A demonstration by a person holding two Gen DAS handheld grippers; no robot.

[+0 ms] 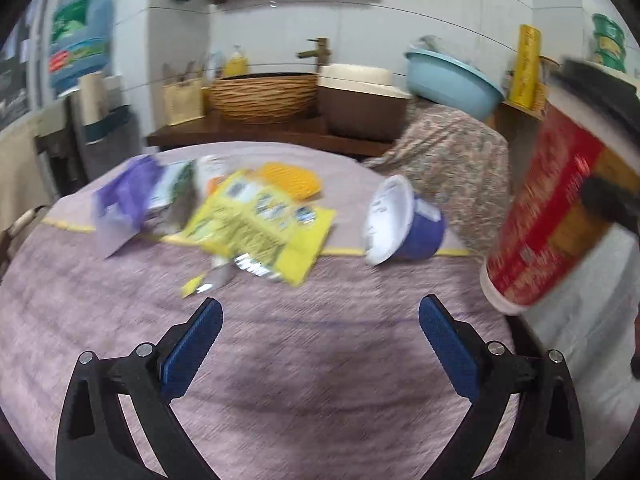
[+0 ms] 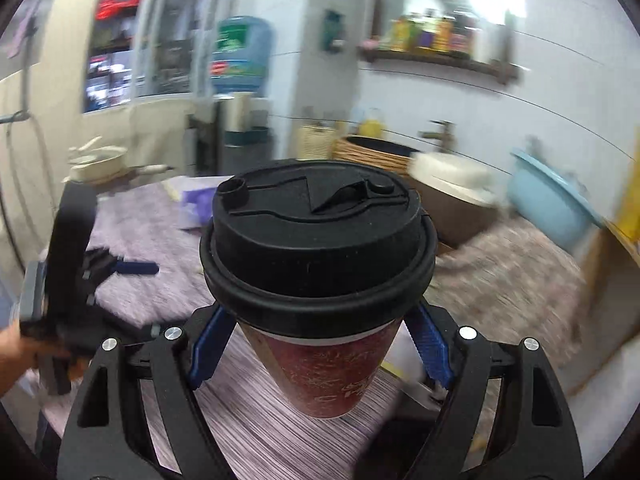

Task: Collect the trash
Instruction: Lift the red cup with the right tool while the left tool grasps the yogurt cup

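The right gripper (image 2: pixel 316 344) is clamped on a red paper coffee cup with a black plastic lid (image 2: pixel 320 248), its blue pads pressing the cup's sides just under the lid rim, the cup raised clear above the mauve cloth-covered bench (image 2: pixel 280 432). In the left wrist view the same cup (image 1: pixel 548 216) hangs tilted at the right edge, above the bench's corner.

The left gripper (image 1: pixel 320 320) is released, its blue pads (image 1: pixel 192 352) spread wide with nothing between them, hovering over bare cloth (image 1: pixel 280 380). Ahead of it on the bench lies the remaining trash: a crumpled yellow snack wrapper (image 1: pixel 260 224), a purple plastic packet (image 1: pixel 124 200) to its left, a small torn yellow scrap (image 1: pixel 192 285) near the wrapper's near edge, and a blue-and-white paper tub (image 1: pixel 404 220) tipped on its side, well apart to the right. A yellow round plastic piece (image 1: pixel 290 178) lies just behind the wrapper.
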